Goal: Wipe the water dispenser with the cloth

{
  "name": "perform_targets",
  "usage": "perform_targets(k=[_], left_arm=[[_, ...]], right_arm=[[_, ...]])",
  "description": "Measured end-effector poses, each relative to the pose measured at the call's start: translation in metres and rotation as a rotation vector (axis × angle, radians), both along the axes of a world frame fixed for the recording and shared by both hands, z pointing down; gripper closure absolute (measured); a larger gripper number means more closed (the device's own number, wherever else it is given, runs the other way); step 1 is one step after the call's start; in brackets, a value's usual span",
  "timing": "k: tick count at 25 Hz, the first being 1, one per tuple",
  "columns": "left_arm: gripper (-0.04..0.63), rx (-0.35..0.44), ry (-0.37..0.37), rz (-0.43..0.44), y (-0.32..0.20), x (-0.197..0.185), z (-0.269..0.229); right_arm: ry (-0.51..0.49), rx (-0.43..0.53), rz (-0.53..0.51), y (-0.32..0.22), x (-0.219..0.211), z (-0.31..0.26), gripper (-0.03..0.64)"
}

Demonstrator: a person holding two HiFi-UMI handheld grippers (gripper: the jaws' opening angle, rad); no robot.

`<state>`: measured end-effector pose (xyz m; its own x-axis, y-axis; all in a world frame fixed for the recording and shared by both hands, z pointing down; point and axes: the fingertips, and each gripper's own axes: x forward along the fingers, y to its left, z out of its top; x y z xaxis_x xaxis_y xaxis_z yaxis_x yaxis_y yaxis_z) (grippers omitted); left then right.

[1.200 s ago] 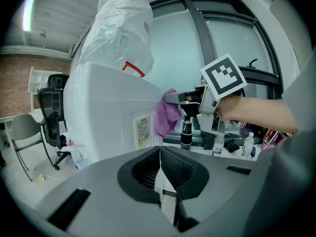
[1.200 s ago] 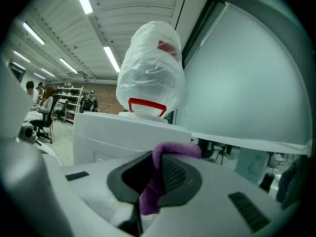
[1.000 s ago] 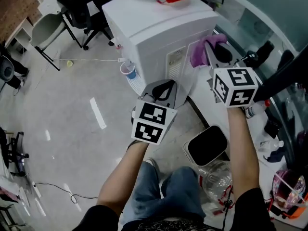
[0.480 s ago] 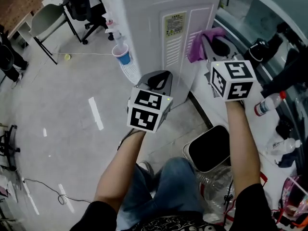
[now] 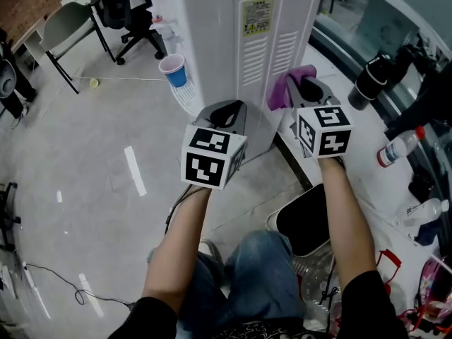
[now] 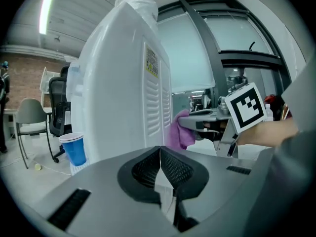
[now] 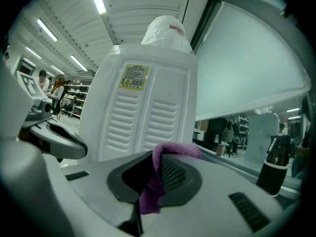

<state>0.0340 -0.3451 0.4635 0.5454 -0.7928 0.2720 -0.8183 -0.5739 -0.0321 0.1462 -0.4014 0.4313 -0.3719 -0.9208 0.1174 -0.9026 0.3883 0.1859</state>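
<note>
Far left, a grey chair and a black office chair on the floor, well apart from the action

Blue cup just beside the left side of the water dispenser

Left gripper held low in front of the dispenser's vented back panel, near it, not touching. In the left gripper view its jaws are pressed together at the tips, nothing between them

Dispenser is white and upright, vented panel with a label sticker facing the person, a bag-covered bottle on top in the gripper views

Purple cloth pinched in the right gripper, jaws clamped on it, a fold sticking up over the jaws and a tail hanging below. Cloth sits at the lower right part of the vented panel; can't tell if it touches the surface

Black bin on the floor under the right forearm

Right side: black flask and a clear bottle with red cap on the white ledge
</note>
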Motion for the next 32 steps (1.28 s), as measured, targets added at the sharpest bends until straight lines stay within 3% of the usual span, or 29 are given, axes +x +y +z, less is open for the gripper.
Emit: perform_targets(k=[3,11,15,21,32], left_arm=[[0.569,0.019,-0.033,0.005,-0.001,0.002,-0.001],[0.569,0.031,-0.035,-0.016,-0.004,-0.003,0.002],[0.569,0.01,0.03,-0.037,0.002,-0.013,-0.002],[0.569,0.01,0.036,-0.05,0.011,-0.022,-0.001],[0.569,0.014,-0.005,-0.056,0.016,-0.025,0.001]], right_arm=[[-0.017,-0.036,0.005,-0.002,0.0,0.025,0.584],[-0.027,-0.122,-0.006,-0.007,-0.006,0.085,0.584],[-0.071,-0.176,0.004,-0.011,-0.009,0.123,0.584],[-0.164,-0.304,0.064,-0.02,-0.004,0.193,0.584],[-0.147,-0.448,0.077,-0.015,-0.002,0.275,0.584]])
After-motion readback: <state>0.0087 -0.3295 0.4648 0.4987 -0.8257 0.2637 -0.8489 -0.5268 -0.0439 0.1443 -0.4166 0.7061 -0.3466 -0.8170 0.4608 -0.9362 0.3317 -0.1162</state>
